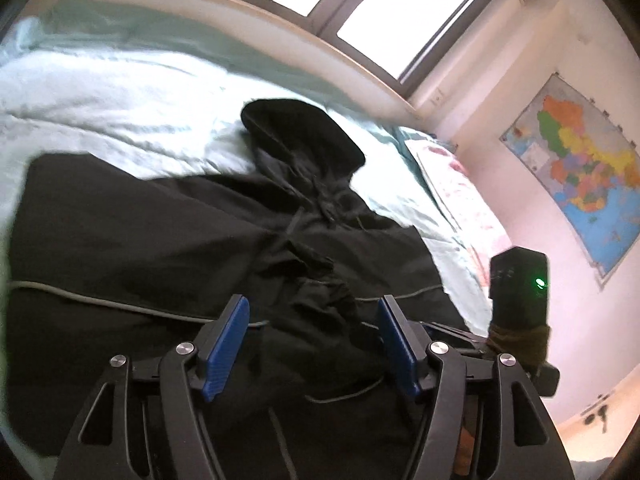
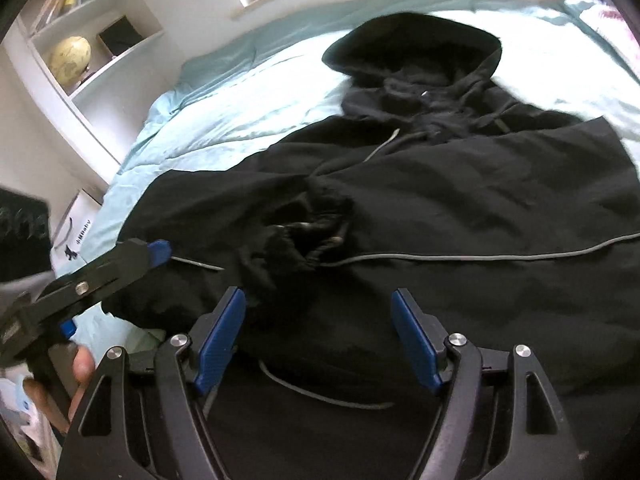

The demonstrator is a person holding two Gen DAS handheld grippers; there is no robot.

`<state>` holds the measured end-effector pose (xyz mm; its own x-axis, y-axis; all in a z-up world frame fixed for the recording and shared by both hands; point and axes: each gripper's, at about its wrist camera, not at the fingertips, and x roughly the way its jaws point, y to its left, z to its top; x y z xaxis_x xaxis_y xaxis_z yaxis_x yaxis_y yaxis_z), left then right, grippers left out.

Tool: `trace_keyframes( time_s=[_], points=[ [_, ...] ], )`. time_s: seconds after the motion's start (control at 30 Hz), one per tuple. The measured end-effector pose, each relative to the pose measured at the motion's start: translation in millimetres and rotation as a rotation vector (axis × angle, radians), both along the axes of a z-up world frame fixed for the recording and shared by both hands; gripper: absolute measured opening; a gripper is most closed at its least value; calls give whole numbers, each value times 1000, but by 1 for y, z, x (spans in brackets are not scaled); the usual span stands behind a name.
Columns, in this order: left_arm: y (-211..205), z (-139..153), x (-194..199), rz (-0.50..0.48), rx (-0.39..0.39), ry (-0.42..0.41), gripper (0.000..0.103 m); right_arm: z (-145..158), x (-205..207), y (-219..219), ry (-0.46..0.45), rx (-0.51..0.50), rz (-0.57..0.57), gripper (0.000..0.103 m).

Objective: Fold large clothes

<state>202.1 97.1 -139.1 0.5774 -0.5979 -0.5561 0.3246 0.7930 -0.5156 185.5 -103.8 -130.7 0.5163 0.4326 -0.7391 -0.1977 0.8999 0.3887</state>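
A black hooded jacket (image 1: 168,240) lies spread on a bed with a pale blue-green quilt (image 1: 100,104). Its hood (image 1: 304,136) points toward the window. A thin grey piping line crosses the body, and bunched sleeve cuffs lie at the middle. My left gripper (image 1: 312,344) is open and empty just above the jacket's lower part. In the right wrist view the jacket (image 2: 460,208) fills the middle, with the hood (image 2: 412,44) at the far side. My right gripper (image 2: 318,340) is open and empty above the jacket. The left gripper (image 2: 120,264) shows at the left edge.
A window runs along the far side of the bed. A pillow (image 1: 452,184) lies at the bed's right end below a wall map (image 1: 580,168). A white shelf unit with a globe (image 2: 72,60) stands at the bed's left end.
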Motion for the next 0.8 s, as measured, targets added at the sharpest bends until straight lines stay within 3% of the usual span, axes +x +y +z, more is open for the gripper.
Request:
trace_keyframes(
  time_s=[0.13,0.2,0.27,0.43,0.6,0.73,0.8],
  points=[
    [11,10,-10,77,108,-28,68,-13,29,12,77,57,-32,77],
    [20,12,-14,105,136,-27,68,-19,43,23,116,104,4,46],
    [28,16,-20,132,151,-38,68,-13,43,34,103,61,17,35],
    [36,34,-23,207,177,-76,68,39,19,25,-89,-52,-9,32],
    [12,51,-15,186,167,-107,68,107,6,-35,-247,-145,-87,32],
    [-24,43,7,135,177,-73,68,142,5,-95,-332,-261,-163,32],
    [-47,27,23,86,186,-25,68,145,8,-120,-335,-294,-179,32]
  ],
)
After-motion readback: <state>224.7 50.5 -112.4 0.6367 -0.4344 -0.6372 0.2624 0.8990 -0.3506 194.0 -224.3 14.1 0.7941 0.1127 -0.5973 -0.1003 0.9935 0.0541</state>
